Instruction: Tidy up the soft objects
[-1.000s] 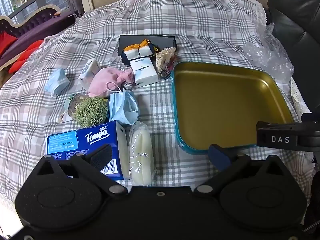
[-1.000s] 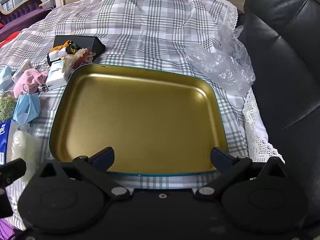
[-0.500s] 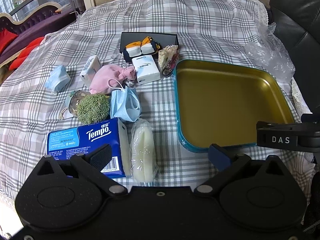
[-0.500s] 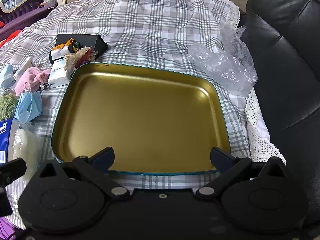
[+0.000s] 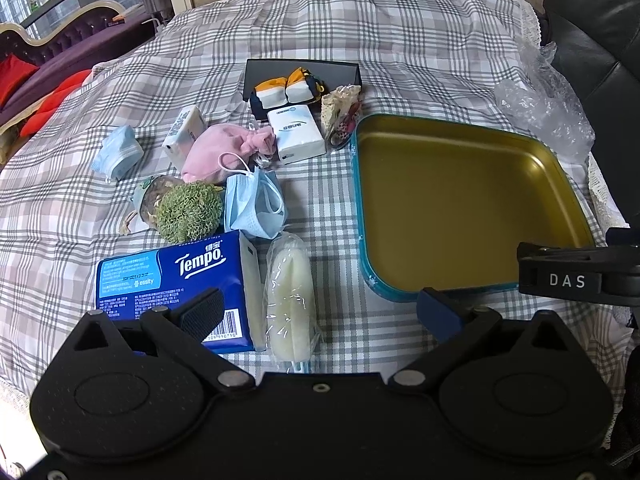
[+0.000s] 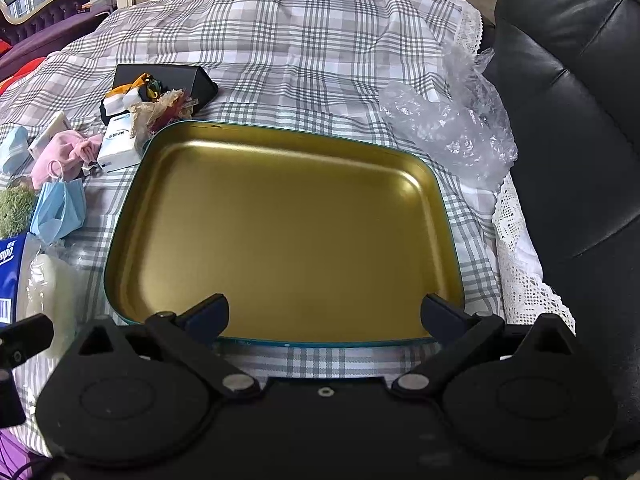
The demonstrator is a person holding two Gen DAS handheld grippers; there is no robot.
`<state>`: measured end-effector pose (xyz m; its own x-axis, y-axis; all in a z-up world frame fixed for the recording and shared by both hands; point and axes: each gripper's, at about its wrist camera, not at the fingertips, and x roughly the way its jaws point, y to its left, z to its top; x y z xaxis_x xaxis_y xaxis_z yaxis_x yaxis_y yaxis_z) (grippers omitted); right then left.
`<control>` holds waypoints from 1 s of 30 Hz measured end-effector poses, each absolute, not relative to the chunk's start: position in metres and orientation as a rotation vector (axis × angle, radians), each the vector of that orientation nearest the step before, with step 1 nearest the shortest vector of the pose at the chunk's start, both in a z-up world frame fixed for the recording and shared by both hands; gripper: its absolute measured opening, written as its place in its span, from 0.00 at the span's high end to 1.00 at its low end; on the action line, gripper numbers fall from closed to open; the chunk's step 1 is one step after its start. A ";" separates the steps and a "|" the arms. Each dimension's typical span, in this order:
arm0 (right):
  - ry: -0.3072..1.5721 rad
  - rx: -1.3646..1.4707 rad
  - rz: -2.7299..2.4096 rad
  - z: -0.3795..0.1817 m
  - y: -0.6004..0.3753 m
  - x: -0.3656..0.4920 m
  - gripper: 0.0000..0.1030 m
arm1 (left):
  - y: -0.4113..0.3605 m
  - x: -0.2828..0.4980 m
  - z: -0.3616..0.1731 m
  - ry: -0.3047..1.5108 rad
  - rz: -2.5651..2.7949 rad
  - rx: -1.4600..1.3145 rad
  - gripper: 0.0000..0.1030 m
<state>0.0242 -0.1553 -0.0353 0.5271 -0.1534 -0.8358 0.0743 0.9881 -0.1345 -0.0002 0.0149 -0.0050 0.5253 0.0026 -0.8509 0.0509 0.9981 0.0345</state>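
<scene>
A gold tray with a teal rim point(image 5: 362, 216) point(image 6: 132, 176) lies on the checked cloth with nothing in it. Left of it is a heap of soft things: a blue Tempo tissue pack point(image 5: 168, 276), a wrapped pale sponge point(image 5: 290, 296), a blue face mask point(image 5: 254, 204) point(image 6: 60, 208), a green scrubber point(image 5: 188, 212), a pink pouch point(image 5: 218, 154) and a white tissue pack point(image 5: 300, 134). My left gripper point(image 5: 320, 314) is open above the sponge's near end. At the tray's near edge my right gripper point(image 6: 325, 314) stands open, holding nothing.
A black box point(image 5: 302, 74) with rolled socks point(image 5: 286, 94) sits behind the heap. Crumpled clear plastic point(image 6: 452, 120) lies right of the tray. A black leather chair point(image 6: 580, 120) borders the table on the right. A second folded mask point(image 5: 118, 156) lies far left.
Both grippers have drifted slightly forward and tilted, so the objects sit a little lower in view. Nothing was grasped or moved.
</scene>
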 end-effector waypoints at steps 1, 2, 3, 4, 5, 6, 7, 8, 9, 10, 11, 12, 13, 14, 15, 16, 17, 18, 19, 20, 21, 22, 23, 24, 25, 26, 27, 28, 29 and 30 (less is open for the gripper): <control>1.008 -0.086 -0.136 -0.035 -0.155 0.024 0.01 | 0.015 0.000 -0.005 1.018 -0.029 0.057 0.04; 1.008 -0.085 -0.137 -0.035 -0.155 0.025 0.01 | 0.015 0.000 -0.005 1.018 -0.028 0.057 0.04; 1.009 -0.084 -0.136 -0.035 -0.155 0.025 0.01 | 0.015 0.000 -0.005 1.019 -0.027 0.057 0.04; 1.010 -0.084 -0.136 -0.035 -0.156 0.025 0.01 | 0.016 0.000 -0.005 1.019 -0.027 0.056 0.04; 1.012 -0.084 -0.136 -0.035 -0.155 0.025 0.01 | 0.016 0.000 -0.005 1.020 -0.026 0.055 0.04; 1.012 -0.084 -0.136 -0.036 -0.155 0.025 0.01 | 0.016 0.000 -0.005 1.021 -0.026 0.054 0.04; 1.013 -0.084 -0.135 -0.036 -0.155 0.025 0.01 | 0.017 0.001 -0.005 1.022 -0.026 0.054 0.04; 1.014 -0.085 -0.135 -0.036 -0.155 0.025 0.01 | 0.017 0.001 -0.006 1.023 -0.025 0.053 0.04; 1.015 -0.085 -0.134 -0.036 -0.155 0.026 0.01 | 0.017 0.001 -0.006 1.024 -0.024 0.053 0.04; 1.017 -0.085 -0.132 -0.036 -0.154 0.026 0.01 | 0.017 0.001 -0.006 1.025 -0.024 0.053 0.04; 1.018 -0.085 -0.130 -0.036 -0.154 0.026 0.01 | 0.017 0.001 -0.006 1.027 -0.023 0.053 0.04; 1.018 -0.085 -0.129 -0.036 -0.153 0.026 0.01 | 0.017 0.001 -0.007 1.028 -0.023 0.053 0.04; 1.018 -0.085 -0.127 -0.036 -0.153 0.026 0.01 | 0.017 0.002 -0.007 1.029 -0.023 0.053 0.04; 1.017 -0.086 -0.125 -0.036 -0.152 0.026 0.01 | 0.017 0.002 -0.007 1.031 -0.022 0.052 0.04; 1.017 -0.086 -0.124 -0.036 -0.152 0.027 0.01 | 0.017 0.002 -0.007 1.032 -0.022 0.052 0.04; 1.017 -0.086 -0.123 -0.036 -0.152 0.027 0.01 | 0.017 0.002 -0.008 1.034 -0.021 0.051 0.04; 1.018 -0.086 -0.122 -0.036 -0.151 0.027 0.01 | 0.018 0.002 -0.008 1.035 -0.021 0.049 0.04; 1.019 -0.087 -0.121 -0.036 -0.151 0.027 0.01 | 0.018 0.002 -0.008 1.035 -0.021 0.048 0.04; 1.020 -0.087 -0.119 -0.037 -0.151 0.027 0.01 | 0.018 0.002 -0.008 1.035 -0.020 0.048 0.04; 1.020 -0.087 -0.118 -0.037 -0.150 0.027 0.01 | 0.018 0.002 -0.008 1.036 -0.019 0.047 0.04; 1.021 -0.088 -0.118 -0.037 -0.150 0.027 0.01 | 0.019 0.002 -0.008 1.036 -0.020 0.047 0.04; 1.021 -0.089 -0.117 -0.037 -0.150 0.027 0.01 | 0.019 0.002 -0.008 1.037 -0.020 0.046 0.04; 1.021 -0.090 -0.117 -0.037 -0.150 0.027 0.01 | 0.019 0.002 -0.008 1.038 -0.020 0.045 0.04; 1.021 -0.089 -0.116 -0.037 -0.150 0.027 0.01 | 0.020 0.002 -0.008 1.039 -0.020 0.045 0.04; 1.021 -0.089 -0.116 -0.037 -0.150 0.028 0.01 | 0.020 0.002 -0.008 1.039 -0.020 0.045 0.04; 1.020 -0.089 -0.116 -0.037 -0.150 0.027 0.01 | 0.020 0.002 -0.008 1.039 -0.020 0.044 0.04; 1.020 -0.089 -0.116 -0.037 -0.149 0.028 0.01 | 0.020 0.002 -0.008 1.039 -0.020 0.044 0.04; 1.021 -0.089 -0.115 -0.037 -0.149 0.028 0.01 | 0.020 0.001 -0.008 1.038 -0.019 0.044 0.04; 1.021 -0.090 -0.114 -0.037 -0.149 0.028 0.01 | 0.020 0.001 -0.009 1.038 -0.019 0.044 0.04; 1.021 -0.090 -0.113 -0.037 -0.149 0.028 0.01 | 0.021 0.001 -0.009 1.037 -0.018 0.043 0.04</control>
<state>0.0279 -0.1489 -0.0371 0.5177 -0.1362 -0.8446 0.0522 0.9904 -0.1278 0.0012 0.0205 -0.0090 0.5084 0.0053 -0.8611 0.0358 0.9990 0.0272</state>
